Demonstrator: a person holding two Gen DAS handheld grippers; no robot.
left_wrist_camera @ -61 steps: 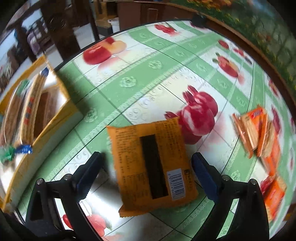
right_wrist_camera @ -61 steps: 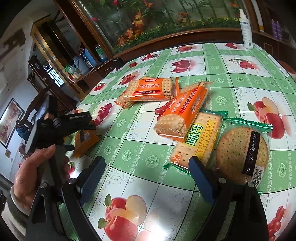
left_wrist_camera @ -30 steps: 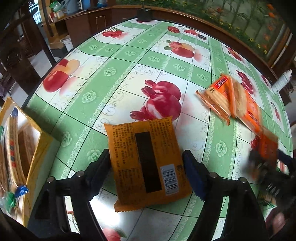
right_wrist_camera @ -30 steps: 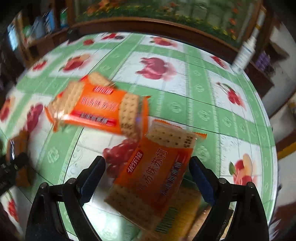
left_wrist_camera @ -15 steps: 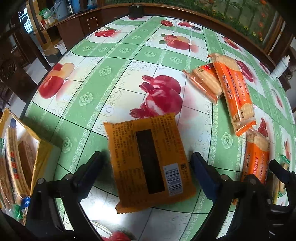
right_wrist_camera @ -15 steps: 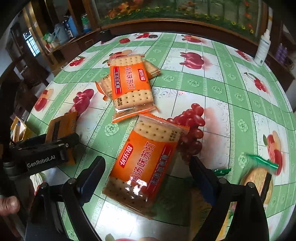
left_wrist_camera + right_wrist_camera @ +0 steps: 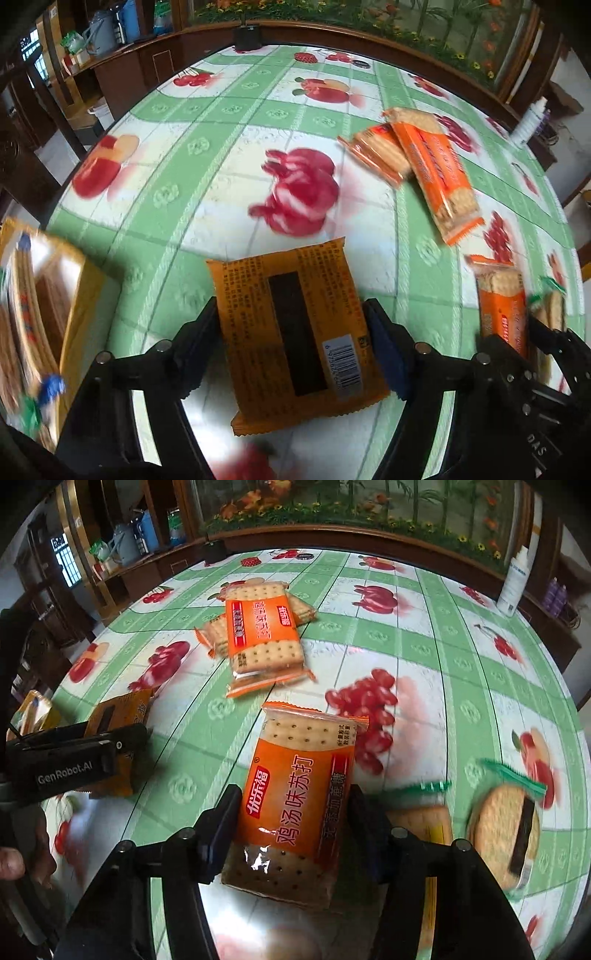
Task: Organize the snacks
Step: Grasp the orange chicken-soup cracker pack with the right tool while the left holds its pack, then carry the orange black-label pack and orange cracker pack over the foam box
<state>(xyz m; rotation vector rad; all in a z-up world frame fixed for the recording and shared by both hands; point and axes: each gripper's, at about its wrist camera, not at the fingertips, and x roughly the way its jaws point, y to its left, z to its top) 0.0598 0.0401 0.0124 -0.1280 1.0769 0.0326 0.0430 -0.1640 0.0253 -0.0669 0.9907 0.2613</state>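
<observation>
In the left wrist view a yellow-orange snack packet [image 7: 255,314], barcode side up, lies on the green fruit-print tablecloth [image 7: 207,110]. My left gripper [image 7: 291,343] straddles it, jaws closing, with both pads touching its long edges. In the right wrist view an orange soda-cracker pack [image 7: 295,775] sits between the fingers of my right gripper [image 7: 291,823]. Its jaws are closing and the pads press on the pack's sides. The same cracker pack [image 7: 498,295] shows at the right edge of the left wrist view, with the right gripper's black body beneath it.
Two more orange cracker packs [image 7: 262,635] lie stacked farther back. A round biscuit pack with green ends [image 7: 506,830] and a yellow-labelled cracker pack [image 7: 424,819] lie to the right. A yellow box [image 7: 85,295] holding snacks stands at the left. A white bottle [image 7: 513,583] stands near the far table edge.
Both grippers' jaws have narrowed from wide apart onto their packs. The right gripper has shifted so that the orange cracker pack sits centred between its fingers.
</observation>
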